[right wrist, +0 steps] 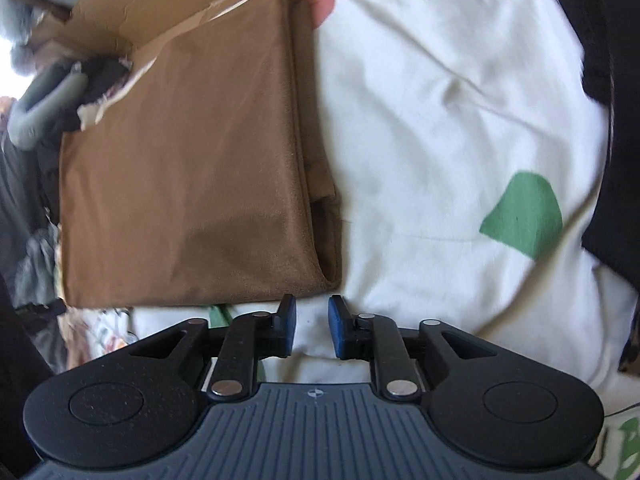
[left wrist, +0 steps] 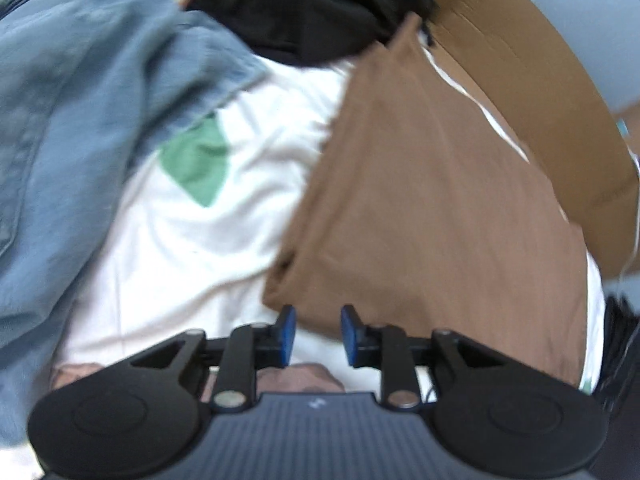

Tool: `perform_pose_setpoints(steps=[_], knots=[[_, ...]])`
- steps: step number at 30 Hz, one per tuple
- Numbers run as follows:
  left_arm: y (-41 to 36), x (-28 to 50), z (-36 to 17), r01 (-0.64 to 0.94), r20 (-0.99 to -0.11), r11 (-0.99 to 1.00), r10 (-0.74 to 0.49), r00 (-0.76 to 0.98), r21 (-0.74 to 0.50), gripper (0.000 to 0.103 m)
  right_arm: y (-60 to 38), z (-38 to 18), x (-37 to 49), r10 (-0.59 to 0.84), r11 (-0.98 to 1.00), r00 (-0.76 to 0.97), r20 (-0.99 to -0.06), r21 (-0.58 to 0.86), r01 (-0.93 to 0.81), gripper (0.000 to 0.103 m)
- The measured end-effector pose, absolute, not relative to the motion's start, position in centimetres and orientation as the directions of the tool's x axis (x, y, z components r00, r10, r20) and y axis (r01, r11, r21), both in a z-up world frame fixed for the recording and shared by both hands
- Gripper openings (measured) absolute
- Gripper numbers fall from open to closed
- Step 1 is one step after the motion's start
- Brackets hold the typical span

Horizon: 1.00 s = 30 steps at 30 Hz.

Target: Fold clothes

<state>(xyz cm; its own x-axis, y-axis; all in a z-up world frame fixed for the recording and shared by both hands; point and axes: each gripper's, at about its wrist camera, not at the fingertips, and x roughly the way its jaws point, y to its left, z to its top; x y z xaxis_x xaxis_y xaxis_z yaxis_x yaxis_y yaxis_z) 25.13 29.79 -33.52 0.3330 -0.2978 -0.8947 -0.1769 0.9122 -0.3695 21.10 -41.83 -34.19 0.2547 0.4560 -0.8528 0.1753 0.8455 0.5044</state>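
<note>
A folded brown garment (left wrist: 432, 208) (right wrist: 192, 172) lies flat on a white sheet (left wrist: 208, 240) (right wrist: 432, 120) that has a green patch (left wrist: 198, 164) (right wrist: 524, 216). My left gripper (left wrist: 318, 334) is open, its blue-padded fingers just short of the brown garment's near edge, with nothing between them. My right gripper (right wrist: 312, 326) is open too, close to the garment's folded corner, holding nothing. A fingertip (right wrist: 322, 4) shows at the far edge of the brown garment in the right wrist view.
A crumpled blue denim garment (left wrist: 72, 128) lies left of the white sheet, and black clothing (left wrist: 304, 8) (right wrist: 616, 120) is piled behind. A cardboard box flap (left wrist: 532, 92) (right wrist: 160, 4) borders the brown garment. A grey handle (right wrist: 44, 108) is at the left.
</note>
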Motion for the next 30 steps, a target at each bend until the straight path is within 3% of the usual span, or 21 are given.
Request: perform_pose_setpoints(steps=[2, 10, 16, 22, 25, 30], knots=[[30.3, 25.1, -34.1, -0.226, -0.894, 0.897, -0.295, 0.337, -0.380, 0.047, -42.4, -34.9, 20.7, 0.484, 0.816, 0.258, -0.836, 0.538, 0.213, 0.027], [32.1, 24.5, -37.3, -0.410, -0.832, 0.739, -0.376, 0.408, -0.535, 0.048, -43.5, -36.6, 21.0, 0.557, 0.729, 0.227, -0.799, 0.601, 0.328, 0.028], [33.1, 23.4, -38.2, -0.436, -0.758, 0.632, -0.428, 0.492, -0.640, 0.052, -43.2, -36.4, 21.7, 0.556, 0.734, 0.210, -0.805, 0.593, 0.330, 0.028], [33.9, 22.4, -38.7, -0.438, -0.694, 0.545, -0.479, 0.537, -0.715, 0.051, -43.5, -38.0, 21.0, 0.609, 0.654, 0.250, -0.753, 0.654, 0.380, 0.028], [32.9, 22.3, -38.1, -0.372, -0.669, 0.564, -0.534, 0.518, -0.738, 0.037, -43.8, -38.2, 20.9, 0.623, 0.625, 0.263, -0.737, 0.671, 0.399, 0.028], [32.1, 22.8, -38.1, -0.361, -0.689, 0.596, -0.527, 0.498, -0.717, 0.036, -44.0, -38.6, 20.6, 0.632, 0.596, 0.277, -0.723, 0.683, 0.423, 0.028]])
